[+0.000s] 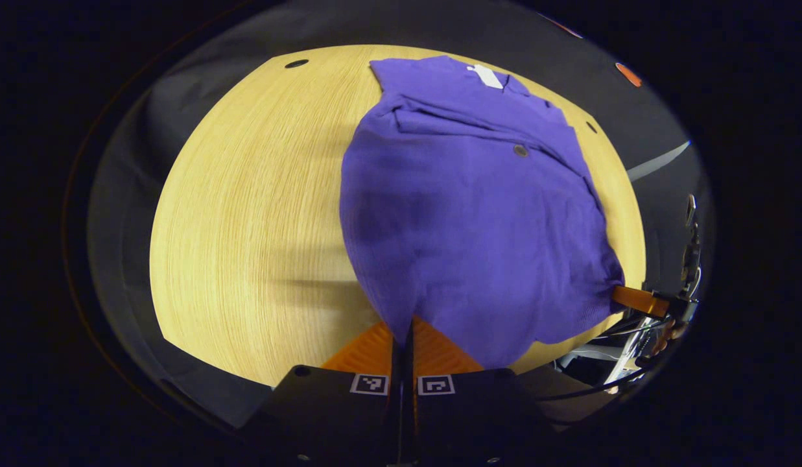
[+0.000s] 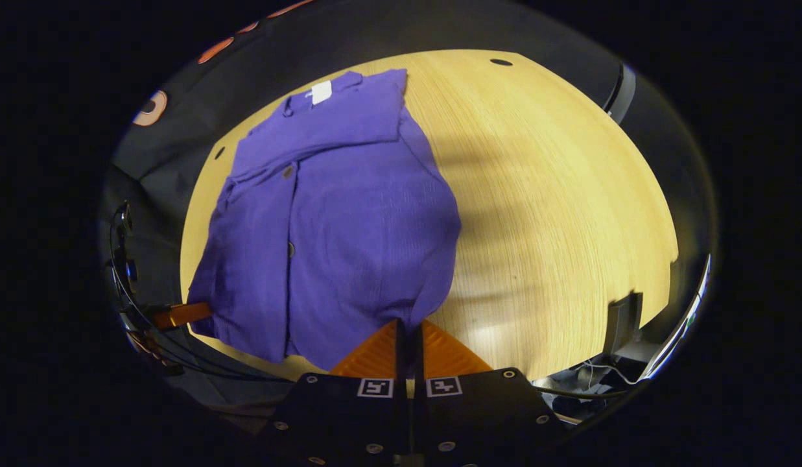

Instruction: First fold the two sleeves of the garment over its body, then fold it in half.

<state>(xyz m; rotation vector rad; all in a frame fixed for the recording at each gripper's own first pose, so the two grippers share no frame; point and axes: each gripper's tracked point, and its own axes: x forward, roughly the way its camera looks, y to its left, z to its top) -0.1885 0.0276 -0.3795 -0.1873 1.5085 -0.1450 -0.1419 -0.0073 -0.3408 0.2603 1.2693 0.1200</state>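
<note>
Purple knit button-front garment [image 1: 465, 214] [image 2: 336, 220] w/ small white neck tag, spread on the light wood table [image 1: 245, 227] [image 2: 556, 194]. Sleeves already folded over the body, lying across the chest near the collar. Collar end at table's far edge; hem end lifted off the table's near edge, bunched at both corners.

The garment [image 1: 465, 220] is solid violet-purple with a small white tag [image 1: 486, 75] at its collar and dark grey buttons [image 1: 520, 150]. The worktop [image 1: 245, 214] is pale yellow wood with fine straight grain.
</note>
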